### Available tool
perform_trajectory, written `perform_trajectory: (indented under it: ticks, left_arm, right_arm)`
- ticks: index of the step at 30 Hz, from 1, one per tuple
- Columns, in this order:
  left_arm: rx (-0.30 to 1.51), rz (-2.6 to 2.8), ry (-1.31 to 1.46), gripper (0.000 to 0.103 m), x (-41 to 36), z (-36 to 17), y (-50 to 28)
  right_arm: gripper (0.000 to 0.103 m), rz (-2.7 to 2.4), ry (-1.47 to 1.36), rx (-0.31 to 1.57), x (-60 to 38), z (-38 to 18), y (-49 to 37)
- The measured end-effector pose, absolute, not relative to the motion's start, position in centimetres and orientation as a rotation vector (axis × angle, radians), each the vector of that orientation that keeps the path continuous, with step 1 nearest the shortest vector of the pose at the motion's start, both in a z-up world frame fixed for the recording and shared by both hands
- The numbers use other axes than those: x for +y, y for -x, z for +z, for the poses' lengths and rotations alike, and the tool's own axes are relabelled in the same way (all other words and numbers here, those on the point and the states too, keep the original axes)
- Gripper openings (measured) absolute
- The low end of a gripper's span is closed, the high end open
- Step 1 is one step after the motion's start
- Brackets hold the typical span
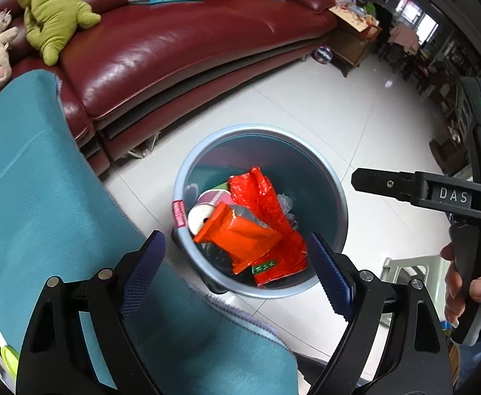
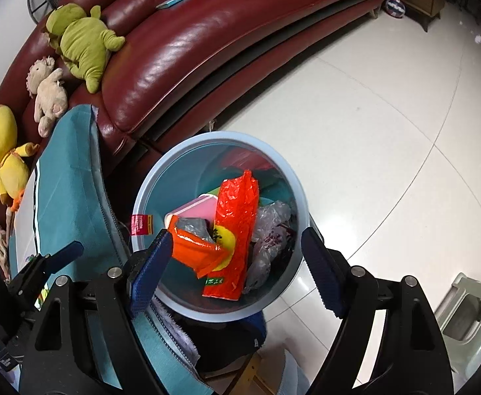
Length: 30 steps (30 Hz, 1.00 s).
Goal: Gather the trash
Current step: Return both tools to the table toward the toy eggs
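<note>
Blue-padded jaws of the left gripper [image 1: 235,271] stand spread with nothing between them, poised above the grey-blue trash bin [image 1: 336,184] (its teal interior is already well filled). An orange snack packet [image 1: 240,235] and a red wrapper [image 1: 260,197] lie inside. Further right, the right gripper [image 2: 232,263] is likewise spread and empty over the same bin. Dropping looks finished; next, I judge, comes seeking more litter elsewhere, away from the maroon sofa [image 1: 181,46].

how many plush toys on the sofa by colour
green: 1, the green plush
cream: 1, the cream plush
yellow: 1, the yellow chick plush
total: 3, all lying on the red sofa
</note>
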<state>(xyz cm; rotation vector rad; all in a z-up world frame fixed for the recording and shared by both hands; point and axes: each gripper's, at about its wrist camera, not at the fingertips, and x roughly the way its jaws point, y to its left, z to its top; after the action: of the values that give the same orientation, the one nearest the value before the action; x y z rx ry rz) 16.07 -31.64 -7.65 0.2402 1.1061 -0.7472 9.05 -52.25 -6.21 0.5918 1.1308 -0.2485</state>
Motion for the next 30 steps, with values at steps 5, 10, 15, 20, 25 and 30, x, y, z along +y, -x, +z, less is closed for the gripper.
perform_trajectory:
  ticks: [5, 10, 15, 20, 25, 30]
  left_arm:
    - [1.104, -0.717, -0.22, 0.088, -29.2, -7.2, -15.9]
    - [1.098, -0.675, -0.186, 0.088, -25.8, -6.5, -15.9]
    - [1.082, -0.623, -0.158, 0.088, -22.0, -5.7, -15.6]
    - [1.067, -0.554, -0.12, 0.088, -16.6, -5.0, -15.1]
    - [1.054, -0.476, -0.073, 0.088, -11.1, -4.4, -14.3]
    - [1.031, -0.387, -0.052, 0.088, -5.5, -4.0, -13.3]
  right_arm:
    - [0.081, -0.235, -0.568, 1.134, -51.1, -5.6, -9.2]
    - [0.083, -0.207, -0.539, 1.142, -48.9, -4.9, -9.6]
    - [0.083, -0.169, -0.514, 1.157, -46.2, -4.4, -10.2]
    - [0.083, -0.115, -0.48, 1.17, -42.4, -3.8, -11.1]
    - [0.083, -0.048, -0.425, 1.193, -37.8, -3.0, -12.3]
    - [0.083, 0.011, -0.374, 1.208, -33.5, -2.1, -13.5]
